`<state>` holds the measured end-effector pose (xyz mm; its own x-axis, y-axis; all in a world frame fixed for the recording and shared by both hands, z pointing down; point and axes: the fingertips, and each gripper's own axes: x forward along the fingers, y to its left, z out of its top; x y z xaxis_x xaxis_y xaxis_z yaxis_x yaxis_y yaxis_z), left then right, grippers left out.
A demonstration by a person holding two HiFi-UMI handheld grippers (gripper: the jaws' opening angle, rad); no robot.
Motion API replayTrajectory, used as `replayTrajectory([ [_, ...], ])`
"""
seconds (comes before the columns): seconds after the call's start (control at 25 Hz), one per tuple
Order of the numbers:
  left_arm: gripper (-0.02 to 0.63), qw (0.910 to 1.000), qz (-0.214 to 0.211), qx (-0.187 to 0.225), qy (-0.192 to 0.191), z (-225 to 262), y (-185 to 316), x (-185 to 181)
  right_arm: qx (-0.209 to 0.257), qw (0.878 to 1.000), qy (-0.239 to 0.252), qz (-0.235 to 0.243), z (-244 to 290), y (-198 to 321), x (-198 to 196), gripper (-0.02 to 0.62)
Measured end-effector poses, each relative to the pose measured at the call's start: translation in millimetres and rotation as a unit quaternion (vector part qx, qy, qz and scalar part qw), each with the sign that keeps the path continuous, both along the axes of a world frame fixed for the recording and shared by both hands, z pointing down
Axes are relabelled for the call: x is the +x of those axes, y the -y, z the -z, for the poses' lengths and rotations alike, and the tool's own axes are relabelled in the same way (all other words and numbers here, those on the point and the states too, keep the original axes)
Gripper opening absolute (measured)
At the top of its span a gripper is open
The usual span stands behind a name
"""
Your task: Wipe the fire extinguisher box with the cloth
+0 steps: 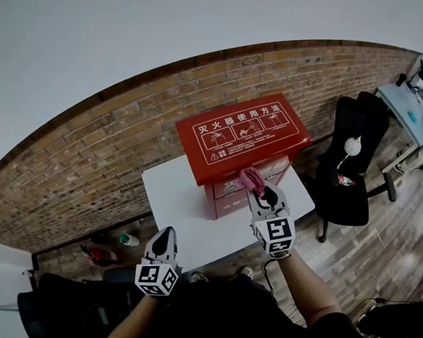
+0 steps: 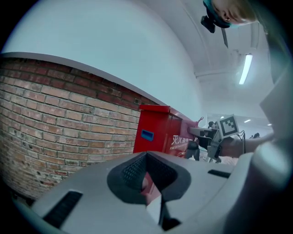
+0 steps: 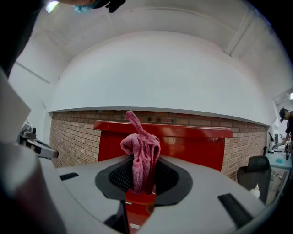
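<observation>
The left gripper (image 1: 166,235) and the right gripper (image 1: 259,192) share one build: pale grey shells tapering toward the far tips, black mesh-textured pads (image 3: 120,176) around the jaws, and dark slots in the casing. Each carries at its near end a white cube (image 1: 157,278) printed with black square markers. The person wears a black top (image 1: 228,323) whose sleeves leave the forearms bare.

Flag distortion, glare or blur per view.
Head view: heavy fisheye, the brick wall bows into an arc; lower edge dark, fire extinguisher box print sharp. Left gripper view: ceiling light blown white, corners vignetted. Right gripper view: cloth crisp, corners black.
</observation>
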<state>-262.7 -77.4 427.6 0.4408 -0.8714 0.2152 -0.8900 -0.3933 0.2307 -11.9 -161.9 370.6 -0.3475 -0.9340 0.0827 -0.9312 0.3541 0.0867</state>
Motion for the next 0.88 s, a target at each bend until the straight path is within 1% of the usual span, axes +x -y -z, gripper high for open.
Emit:
replayTrajectory([
  [0.2, 0.015, 0.9998, -0.017, -0.012, 0.004, -7, -3, -13, -0.004, 1.000, 0.006, -0.027, 0, 2, 6, 0.107],
  [0.36, 0.015, 0.9996, -0.021, -0.015, 0.010, -12, 0, -14, 0.000, 1.000, 0.003, -0.028, 1, 3, 9, 0.107],
  [0.52, 0.015, 0.9999, 0.003, -0.010, 0.003, -11, -1, -8, -0.002, 1.000, 0.016, -0.015, 0, 2, 10, 0.107],
  [0.68, 0.015, 0.9995, 0.031, -0.008, -0.007, -12, -4, 7, -0.005, 1.000, 0.028, 0.009, 0, 3, 13, 0.107],
  [0.88, 0.015, 0.9982, 0.059, -0.004, -0.005, -17, -10, 26, -0.003, 0.999, 0.034, 0.039, 0, 6, 19, 0.107],
])
